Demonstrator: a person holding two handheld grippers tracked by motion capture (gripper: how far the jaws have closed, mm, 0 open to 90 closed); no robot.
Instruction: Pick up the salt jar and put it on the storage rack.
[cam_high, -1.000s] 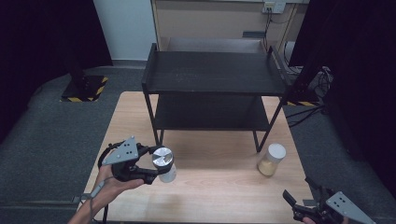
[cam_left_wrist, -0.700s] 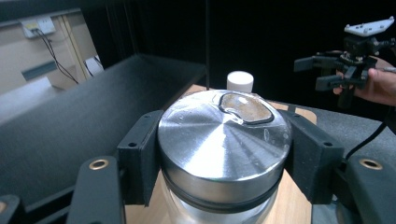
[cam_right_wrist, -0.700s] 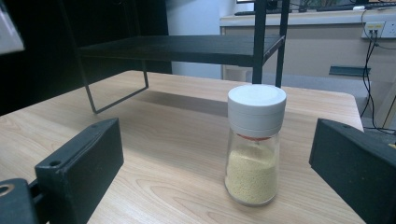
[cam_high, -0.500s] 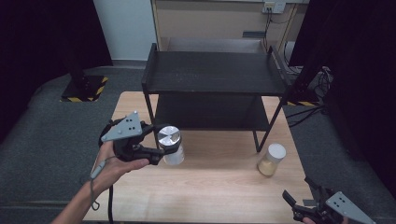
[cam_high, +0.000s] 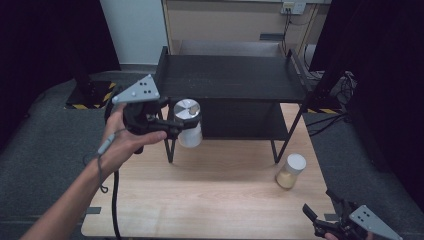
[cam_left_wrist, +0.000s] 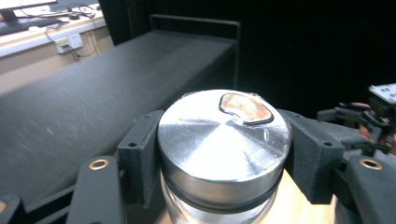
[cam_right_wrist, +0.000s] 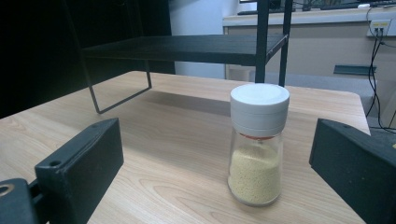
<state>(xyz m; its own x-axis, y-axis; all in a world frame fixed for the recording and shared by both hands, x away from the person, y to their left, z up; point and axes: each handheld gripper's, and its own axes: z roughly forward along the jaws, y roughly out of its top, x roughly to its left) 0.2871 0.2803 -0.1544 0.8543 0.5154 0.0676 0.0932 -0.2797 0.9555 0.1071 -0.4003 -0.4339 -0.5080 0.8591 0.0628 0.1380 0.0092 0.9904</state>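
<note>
High view: the left gripper (cam_high: 172, 131), jaws clamped on the clear shaker with a shiny metal lid (cam_high: 187, 121), has risen to the black two-tier metal shelf (cam_high: 230, 77) (likely shelving it); the right gripper (cam_high: 320, 225) gapes empty near the white-capped spice jar (cam_high: 290, 171).

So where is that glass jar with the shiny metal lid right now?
The glass jar with the metal lid is off the table, clamped in the left gripper, left of centre in the high view, by the black shelf rack's front-left corner.
</note>
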